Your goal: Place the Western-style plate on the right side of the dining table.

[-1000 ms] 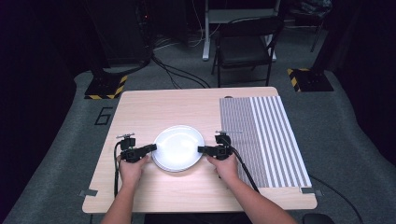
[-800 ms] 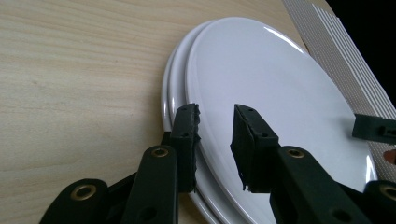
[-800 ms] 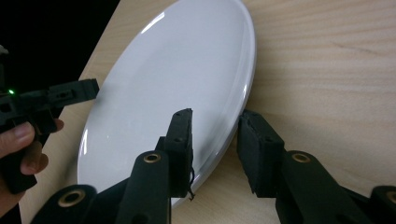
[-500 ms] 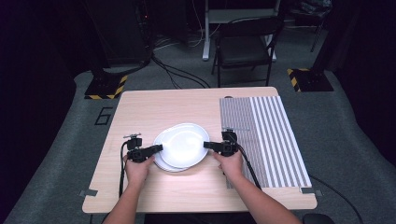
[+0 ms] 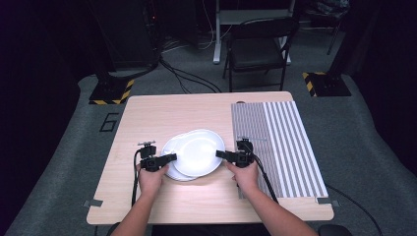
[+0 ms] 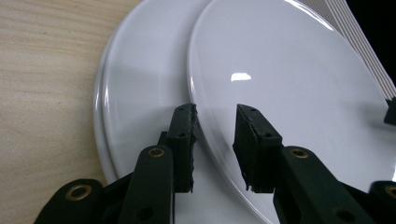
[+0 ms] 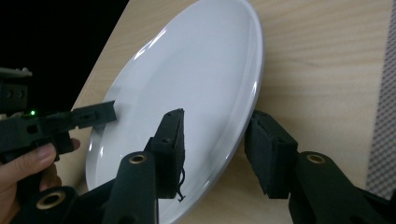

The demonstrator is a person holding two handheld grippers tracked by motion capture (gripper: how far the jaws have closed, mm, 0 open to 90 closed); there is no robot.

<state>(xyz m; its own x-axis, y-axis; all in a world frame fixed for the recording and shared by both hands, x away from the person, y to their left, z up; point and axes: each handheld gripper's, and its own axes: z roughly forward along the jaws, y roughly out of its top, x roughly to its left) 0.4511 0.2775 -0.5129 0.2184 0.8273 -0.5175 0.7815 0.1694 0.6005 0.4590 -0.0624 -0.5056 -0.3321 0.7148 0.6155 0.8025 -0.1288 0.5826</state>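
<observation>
At approx. 9 o'clock of the plates, the left gripper [image 5: 169, 157] comes in from the person's left hand [image 5: 150, 178]. In the left gripper view its jaws stand on both sides of the rim of the top plate [image 6: 289, 88], one pad above, one below, and a small gap shows beside the right pad; whether the pads really press, I cannot tell from the pics, but the jaws are nearly at their narrowest, so clenched.

The top plate [image 5: 199, 152] is white and round, so no real long axis. It is tilted: the edge toward 1 o'clock is higher, and it is shifted toward 2 o'clock off the stack [image 5: 173, 169] under it. The stack lies flat on the wooden table [image 5: 162, 113], a bit left of centre near the front edge. How many plates are in the stack is hard to say; in the left gripper view I see two rims under the top one.

At 3 o'clock, the right gripper [image 5: 220, 155] has the same rim between its jaws. In the right gripper view the left pad touches the plate's face, the right pad [image 7: 268, 156] stands off the underside w/ a gap: released; the jaws have just been opening.

Further right, at 3 o'clock, a grey striped mat [image 5: 280, 142] covers the table's right side. A dark chair [image 5: 258, 49] stands behind the table at 12 o'clock.
</observation>
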